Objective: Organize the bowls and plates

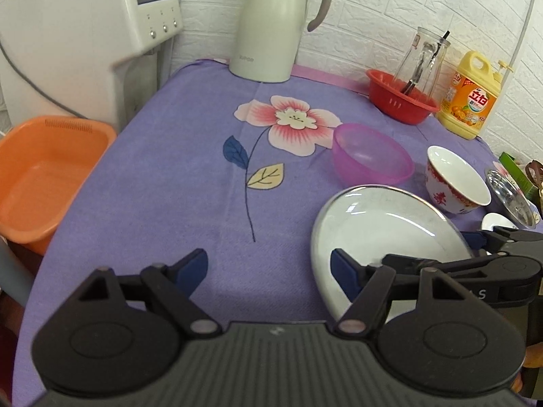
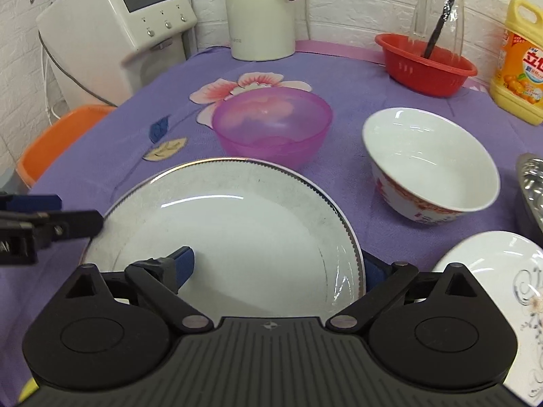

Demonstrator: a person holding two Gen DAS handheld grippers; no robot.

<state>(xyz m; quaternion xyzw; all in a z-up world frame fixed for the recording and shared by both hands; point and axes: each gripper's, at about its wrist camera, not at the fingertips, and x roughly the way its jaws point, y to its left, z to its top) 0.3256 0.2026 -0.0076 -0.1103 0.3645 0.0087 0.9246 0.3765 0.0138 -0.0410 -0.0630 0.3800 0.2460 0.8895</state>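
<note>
On a bench point(image 1: 152, 176) draped in a purple cloth printed with a large pink flower, a wide white plate point(image 2: 237, 234) with a thin metallic rim lies flat; every place below is told from this plate. The right tongs point(image 2: 276, 269) stand apart astride its near edge: one blue-padded finger point(image 2: 185, 264) hovers over the plate's inner surface, the other sits just outside the rim, and whether either pad touches the plate cannot be told. The left tongs point(image 1: 269, 268) are also apart, holding nothing, with one blue pad point(image 1: 191, 268) over bare cloth just left of the plate and the other point(image 1: 344, 271) over the plate's left edge. Just behind the plate sits a translucent pink bowl point(image 2: 273, 125), upright. Behind and to the right of the plate stands a white bowl point(image 2: 431, 166) with a red pattern on its outside, tilted slightly. Right of the plate, near its front, lies a smaller white plate point(image 2: 492, 271) with a grey scroll design, and beyond that the edge of a metal dish point(image 2: 531, 183). Farther behind the plate, by a white brick wall, are a cream thermos jug point(image 1: 271, 23), a red basket point(image 2: 426, 68) holding a glass bottle point(image 2: 437, 10), and a yellow detergent bottle point(image 2: 521, 64). Off the bench, far left of the plate, are a white appliance point(image 2: 112, 30) and an orange basin point(image 1: 44, 176).
</note>
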